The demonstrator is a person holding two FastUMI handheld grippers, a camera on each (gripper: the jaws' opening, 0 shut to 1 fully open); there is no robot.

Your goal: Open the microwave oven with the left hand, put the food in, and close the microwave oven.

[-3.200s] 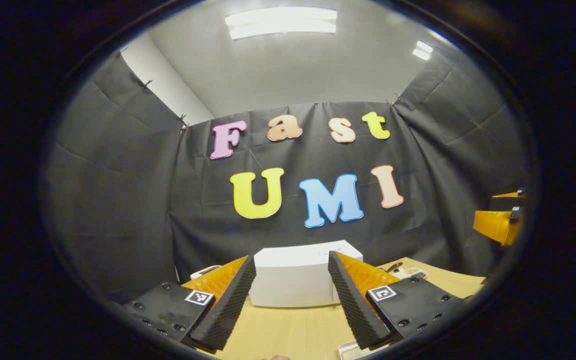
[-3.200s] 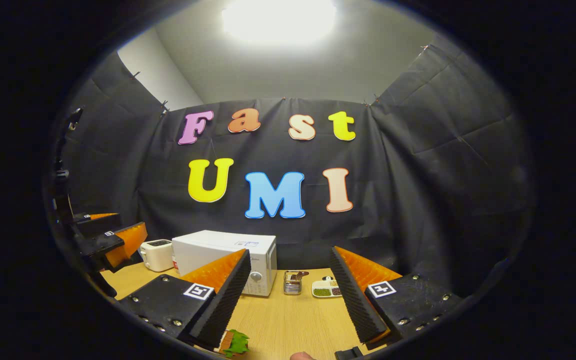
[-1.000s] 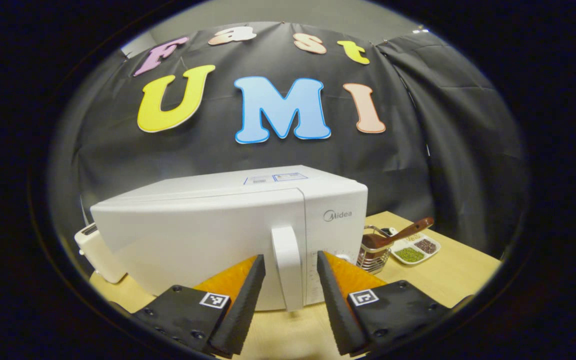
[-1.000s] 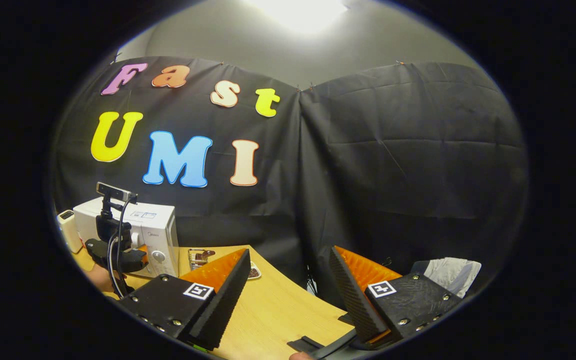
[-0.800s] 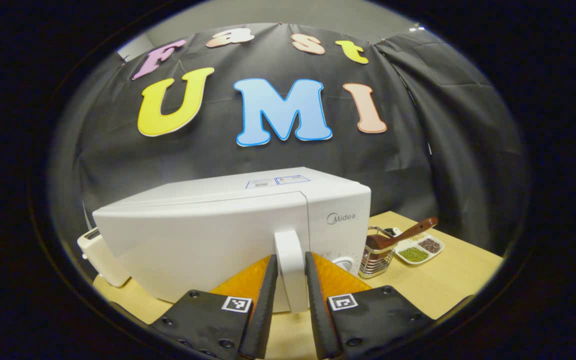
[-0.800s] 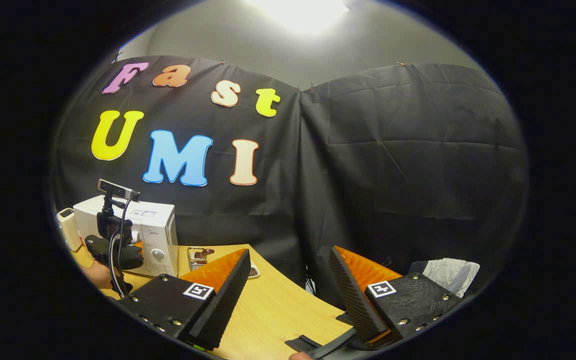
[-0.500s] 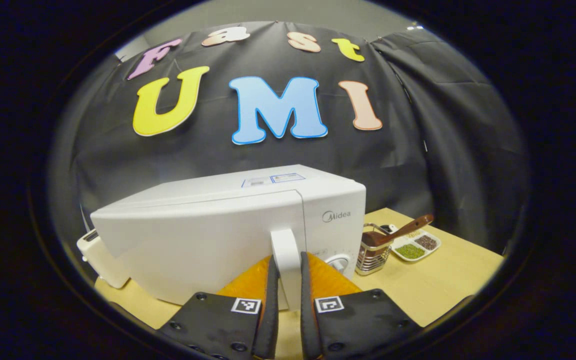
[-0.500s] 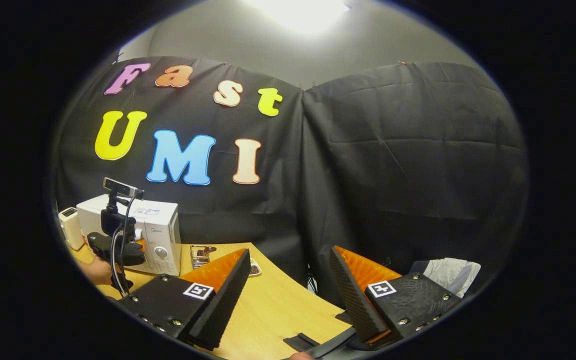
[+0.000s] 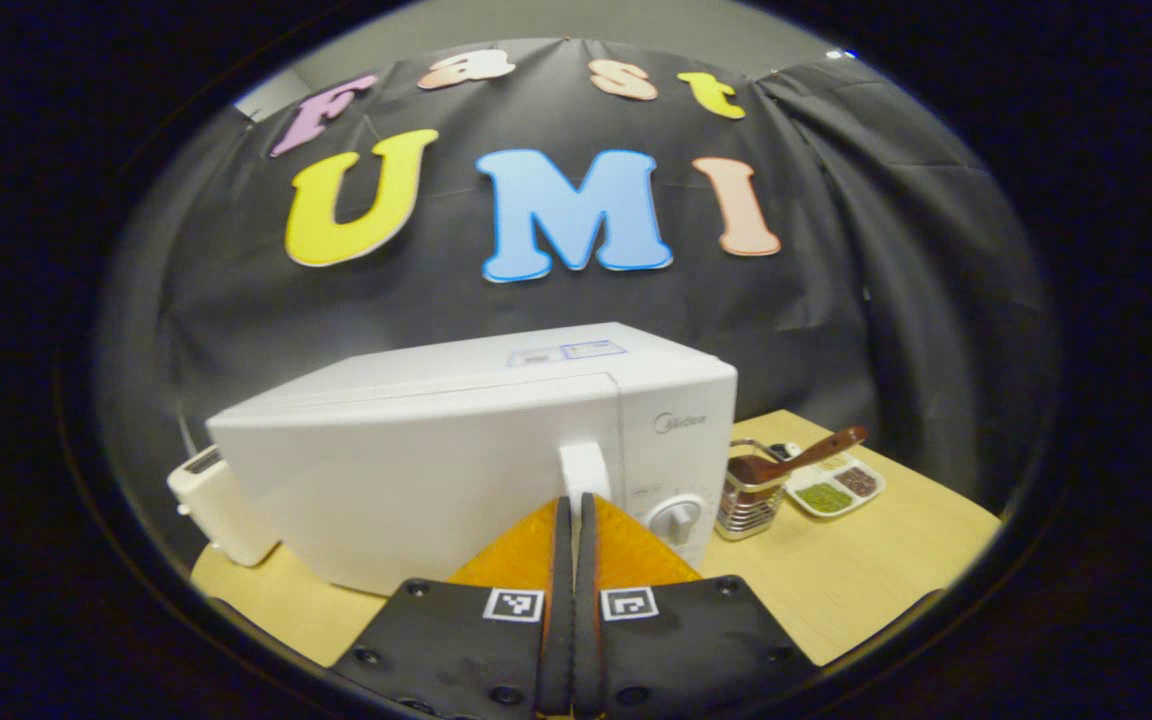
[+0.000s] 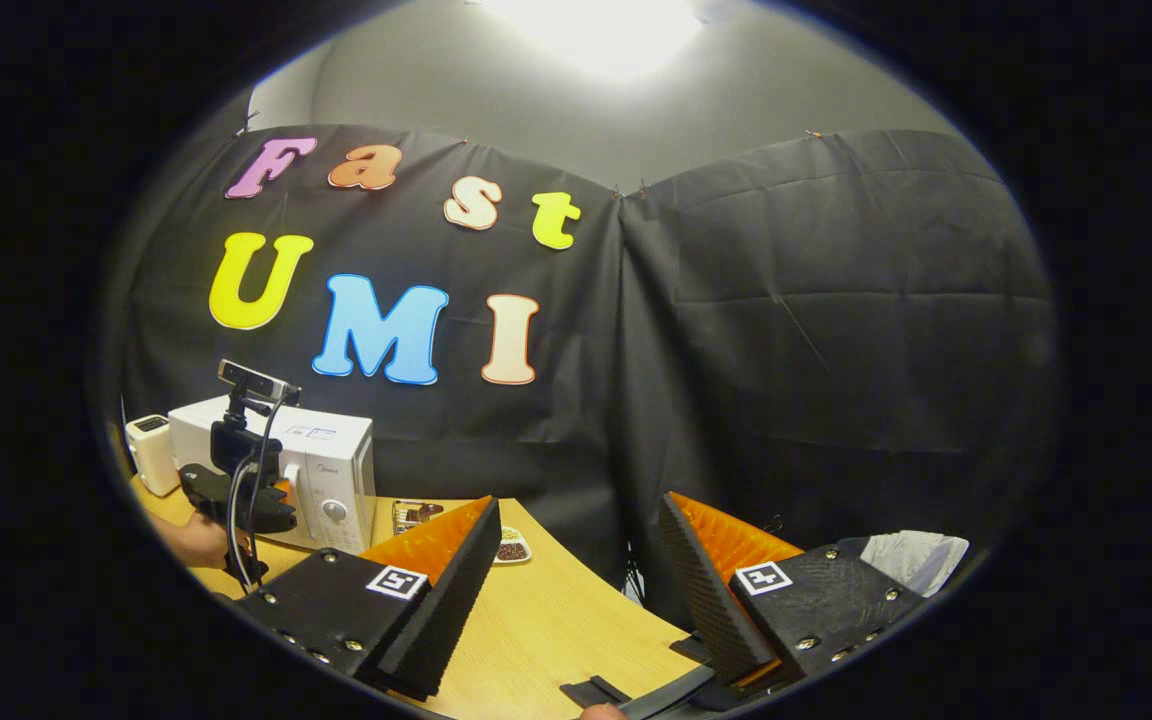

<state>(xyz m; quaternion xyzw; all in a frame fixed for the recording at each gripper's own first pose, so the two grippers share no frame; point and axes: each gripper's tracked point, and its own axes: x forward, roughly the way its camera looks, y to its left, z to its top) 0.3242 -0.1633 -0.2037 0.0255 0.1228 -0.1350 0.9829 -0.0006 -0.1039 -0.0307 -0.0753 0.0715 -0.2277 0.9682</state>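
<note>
Left gripper (image 9: 573, 503) closed almost pad to pad at the microwave oven (image 9: 416, 450) door handle (image 9: 584, 468), ready to pull; real grip unclear. Right gripper (image 10: 578, 505) spread open, empty, parked over the table (image 10: 536, 625).

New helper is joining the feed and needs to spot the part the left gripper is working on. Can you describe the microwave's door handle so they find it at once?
Find the white microwave on the wooden table, with the toaster to its left. The handle is the upright white bar on its front, just left of the round dial. It alone sticks out toward the camera, right above the left gripper and its closed fingers.
</note>
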